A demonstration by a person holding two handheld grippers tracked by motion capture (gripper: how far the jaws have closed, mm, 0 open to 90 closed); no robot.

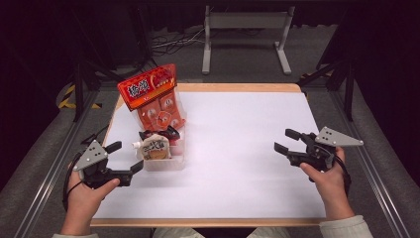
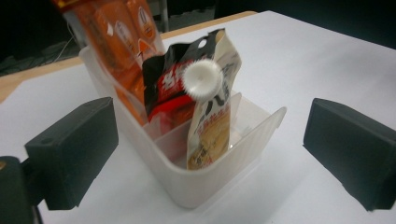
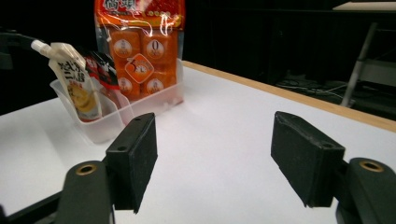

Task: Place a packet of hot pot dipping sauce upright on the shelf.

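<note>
high view: clear bin [image 1: 166, 161] at the table's [image 1: 237, 163] left side, holding spout pouch [image 1: 154, 148], black packet [image 1: 161, 133], orange bag [image 1: 153, 96]
left gripper [image 1: 125, 156]: released, just beside bin
right gripper [image 1: 285, 141]: released, well apart

One clear bin [image 1: 166, 163]; three packs: orange bag [image 1: 154, 99], black-red pouch [image 2: 170, 84], spouted pouch [image 2: 210, 126]; two claws.

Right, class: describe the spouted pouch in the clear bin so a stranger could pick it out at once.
Start at the white table and find the clear plastic bin near its left edge. Three packets stand in it; the spouted pouch is at the front. Unlike the tall orange bag and the black-and-red packet, it is cream-coloured with a white screw cap.
</note>
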